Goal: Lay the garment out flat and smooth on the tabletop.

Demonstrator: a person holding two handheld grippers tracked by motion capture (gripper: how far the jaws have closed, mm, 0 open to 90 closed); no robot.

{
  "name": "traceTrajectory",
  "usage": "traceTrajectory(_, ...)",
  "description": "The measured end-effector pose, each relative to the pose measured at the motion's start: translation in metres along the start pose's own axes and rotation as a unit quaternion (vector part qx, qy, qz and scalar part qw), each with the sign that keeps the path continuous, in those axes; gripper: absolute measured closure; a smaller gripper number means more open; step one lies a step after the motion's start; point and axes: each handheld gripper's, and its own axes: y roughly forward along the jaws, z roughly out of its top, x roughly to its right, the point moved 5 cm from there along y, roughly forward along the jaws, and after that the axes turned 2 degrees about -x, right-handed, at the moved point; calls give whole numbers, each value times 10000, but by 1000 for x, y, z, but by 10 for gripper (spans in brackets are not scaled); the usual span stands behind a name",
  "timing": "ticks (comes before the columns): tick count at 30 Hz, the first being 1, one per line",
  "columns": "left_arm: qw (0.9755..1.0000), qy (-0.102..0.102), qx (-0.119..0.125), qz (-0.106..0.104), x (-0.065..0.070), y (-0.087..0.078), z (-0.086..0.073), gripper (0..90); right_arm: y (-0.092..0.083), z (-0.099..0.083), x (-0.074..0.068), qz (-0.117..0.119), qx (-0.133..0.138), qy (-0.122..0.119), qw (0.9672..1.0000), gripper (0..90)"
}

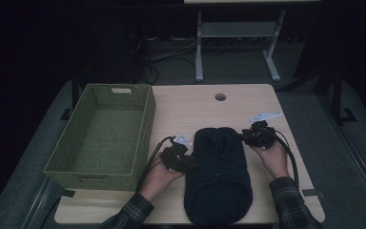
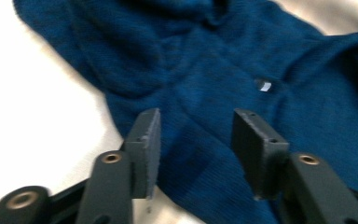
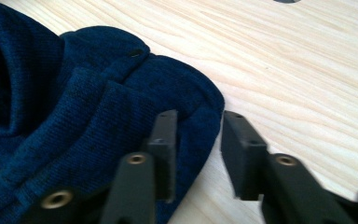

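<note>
Soft blue knit sweater [image 1: 218,171], limp, light; best pinched at folded edges beside left hand-held gripper [image 2: 196,140] and right hand-held gripper [image 3: 198,140]; both open, empty.

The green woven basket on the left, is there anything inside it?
The rectangular green woven basket looks empty: its woven floor shows bare. The near wall hides the strip of floor just behind it. The folded dark blue knitted garment lies beside it on the wooden table.

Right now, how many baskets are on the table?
1. The green woven basket sits on the table's left side, beside the folded dark blue garment.
</note>
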Motion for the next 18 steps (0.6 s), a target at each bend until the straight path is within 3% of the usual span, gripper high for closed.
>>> traceTrajectory(7,9996,155,127,-199,23,-11,-13,422,-6,2,-1,-71,51,-79,9999,548)
traceTrajectory(13,9989,319,159,-295,41,-17,-23,418,-5,5,-1,-105,69,-93,9999,523)
traceTrajectory(18,9992,323,184,-136,38,-17,-27,427,0,6,1,-110,64,-60,9999,525)
